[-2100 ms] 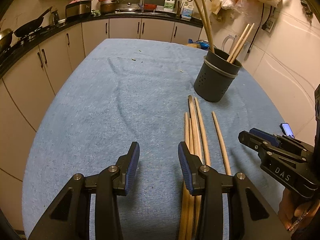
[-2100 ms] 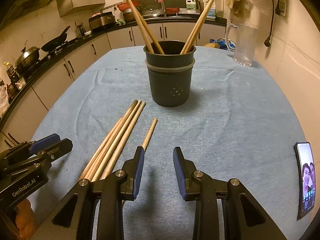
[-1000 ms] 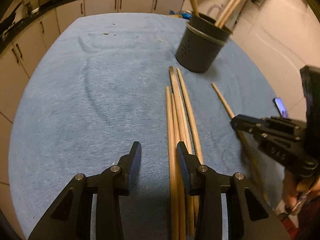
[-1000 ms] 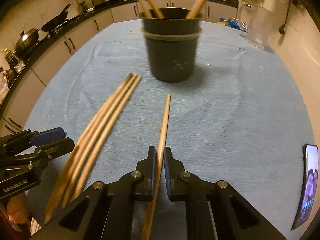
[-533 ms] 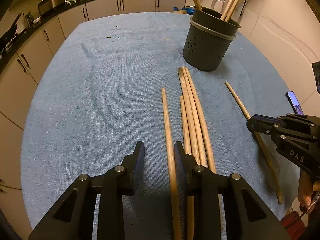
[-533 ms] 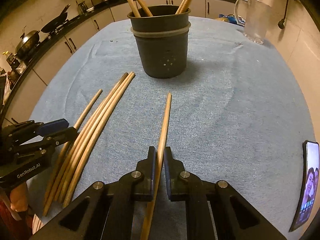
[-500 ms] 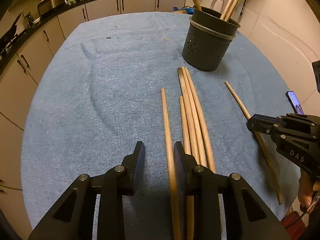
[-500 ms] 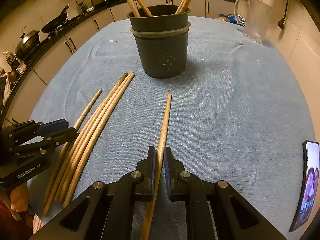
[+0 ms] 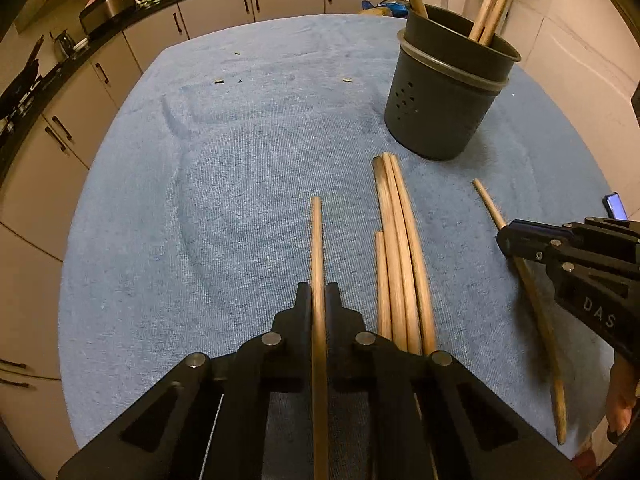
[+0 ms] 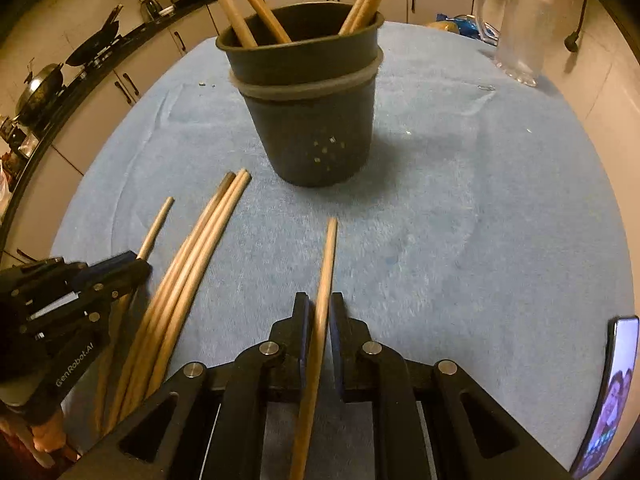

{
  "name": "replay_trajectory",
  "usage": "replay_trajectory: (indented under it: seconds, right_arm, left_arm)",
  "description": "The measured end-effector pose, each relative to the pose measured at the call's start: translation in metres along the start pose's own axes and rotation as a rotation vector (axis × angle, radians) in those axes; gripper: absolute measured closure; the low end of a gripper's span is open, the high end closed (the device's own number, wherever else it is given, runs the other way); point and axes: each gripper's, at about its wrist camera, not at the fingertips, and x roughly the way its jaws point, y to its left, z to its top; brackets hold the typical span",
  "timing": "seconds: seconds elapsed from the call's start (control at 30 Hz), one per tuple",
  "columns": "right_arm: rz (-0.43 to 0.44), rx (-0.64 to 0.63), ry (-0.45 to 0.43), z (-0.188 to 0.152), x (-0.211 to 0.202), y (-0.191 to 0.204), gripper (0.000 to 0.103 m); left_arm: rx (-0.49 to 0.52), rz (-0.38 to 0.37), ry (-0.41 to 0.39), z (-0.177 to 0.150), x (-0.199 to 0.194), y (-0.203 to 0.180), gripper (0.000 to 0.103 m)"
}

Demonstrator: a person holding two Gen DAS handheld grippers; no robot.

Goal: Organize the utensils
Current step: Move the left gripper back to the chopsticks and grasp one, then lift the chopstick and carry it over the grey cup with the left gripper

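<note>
Left hand-held gripper (image 9: 318,300), jaws just closing, is clamping one chopstick (image 9: 316,240); right hand-held gripper (image 10: 319,312) is gripping another chopstick (image 10: 329,256).

black left gripper (image 9: 318,296), silver screws, blue-padded jaws.

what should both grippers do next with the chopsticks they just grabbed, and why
Probably lift both and carry them toward the holder. The left gripper, its jaws having just closed, and the right gripper are each shut on one chopstick, while the holder ahead already has chopsticks standing in it.
</note>
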Motion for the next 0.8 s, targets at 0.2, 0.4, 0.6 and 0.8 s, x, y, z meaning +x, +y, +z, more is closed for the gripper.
replay_trajectory:
  seconds: [0.2, 0.4, 0.6, 0.8]
  right_arm:
    - [0.061, 0.016, -0.047, -0.004, -0.010, -0.001, 0.096]
    - [0.104, 0.008, -0.176, -0.008, -0.047, 0.005, 0.096]
    - [0.137, -0.009, -0.315, -0.017, -0.085, 0.012, 0.096]
    - [0.164, -0.010, -0.424, -0.024, -0.114, 0.016, 0.096]
  left_arm:
    - [-0.044, -0.061, -0.063, -0.004, -0.017, 0.012, 0.097]
    - [-0.093, -0.104, -0.182, -0.004, -0.060, 0.022, 0.097]
    - [-0.113, -0.109, -0.304, -0.006, -0.104, 0.027, 0.097]
    - [-0.128, -0.122, -0.389, -0.008, -0.139, 0.026, 0.097]
